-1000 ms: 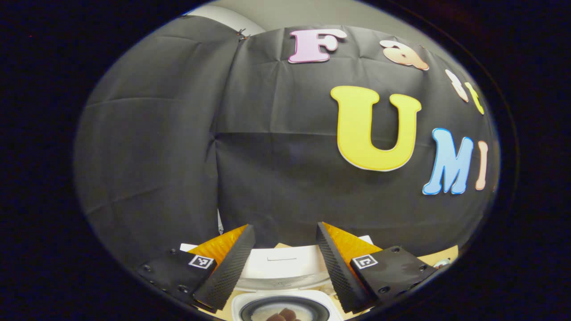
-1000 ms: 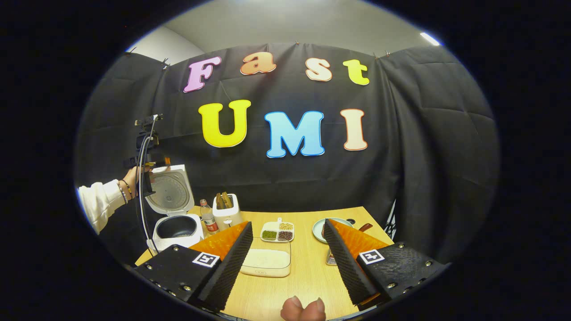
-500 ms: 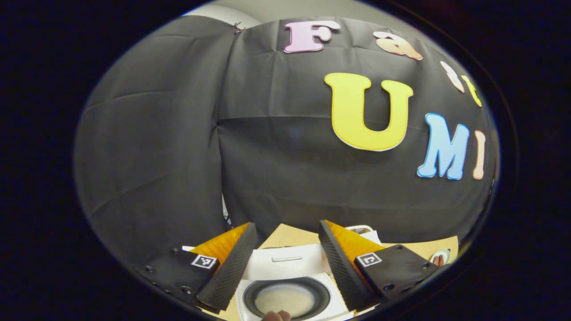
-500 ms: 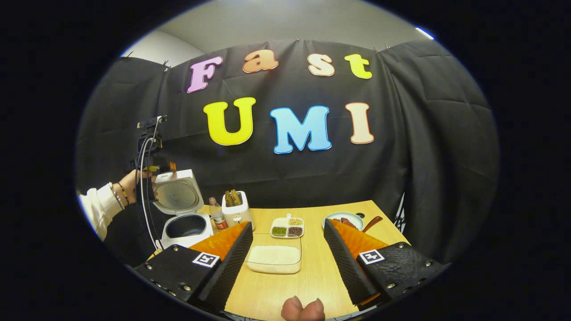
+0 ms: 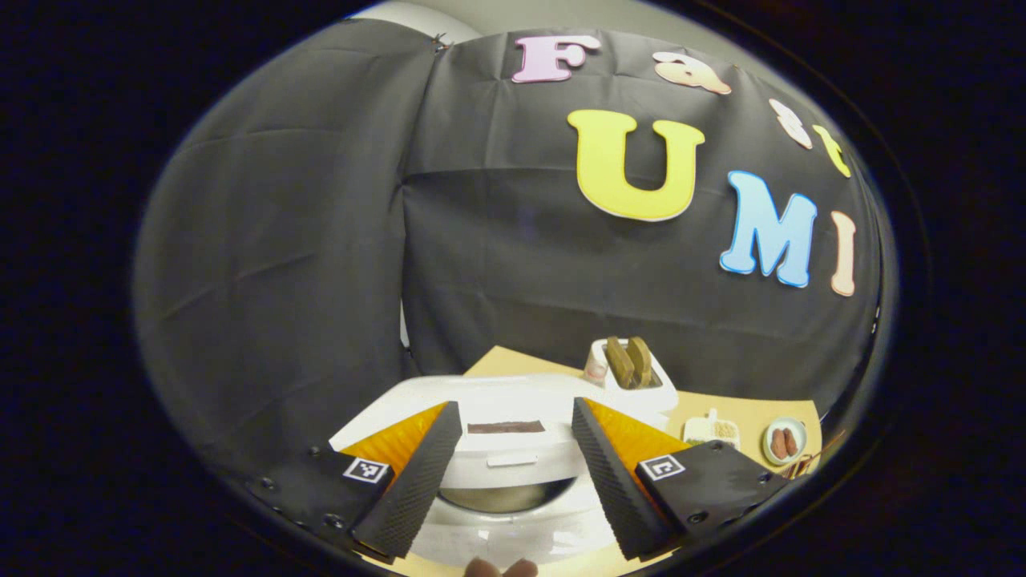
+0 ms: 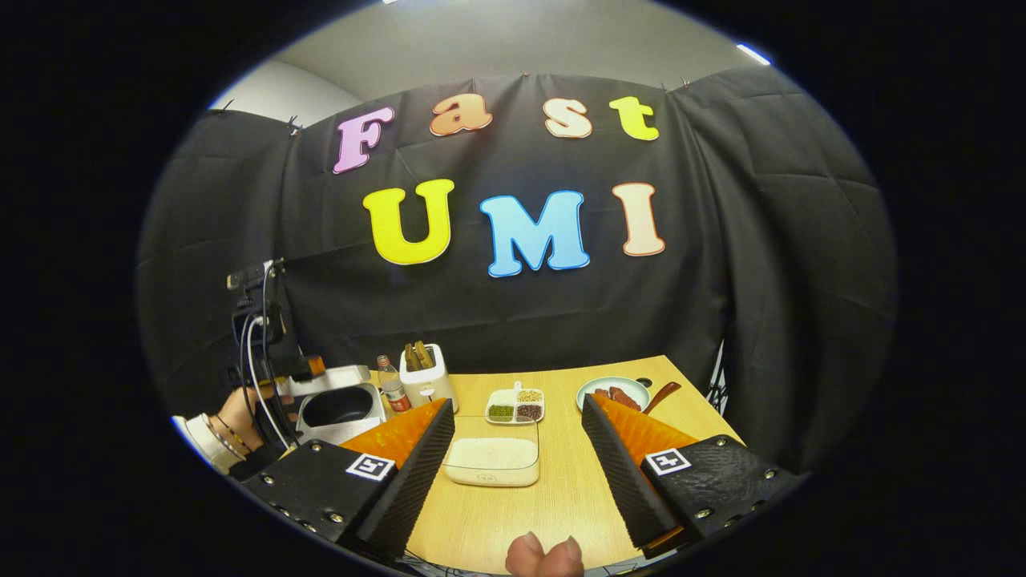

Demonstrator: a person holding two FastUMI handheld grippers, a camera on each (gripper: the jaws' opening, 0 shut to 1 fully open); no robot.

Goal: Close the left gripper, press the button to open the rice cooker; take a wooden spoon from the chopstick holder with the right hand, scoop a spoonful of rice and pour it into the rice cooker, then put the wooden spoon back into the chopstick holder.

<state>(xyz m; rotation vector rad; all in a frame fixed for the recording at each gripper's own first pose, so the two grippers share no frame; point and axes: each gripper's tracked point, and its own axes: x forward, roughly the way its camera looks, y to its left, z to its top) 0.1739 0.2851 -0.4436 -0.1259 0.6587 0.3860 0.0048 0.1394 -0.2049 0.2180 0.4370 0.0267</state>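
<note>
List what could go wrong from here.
1. The rice cooker lid hangs low over the pot, between the fingers of the open left tool; it may drop shut before any rice goes in.
2. The bottle stands right beside the chopstick holder; the right tool, reaching for a wooden spoon, may topple it.

No readable text is showing on the table's things: the bottle (image 6: 392, 390) at lower left of the right gripper view is wearing a label too small to read.
</note>
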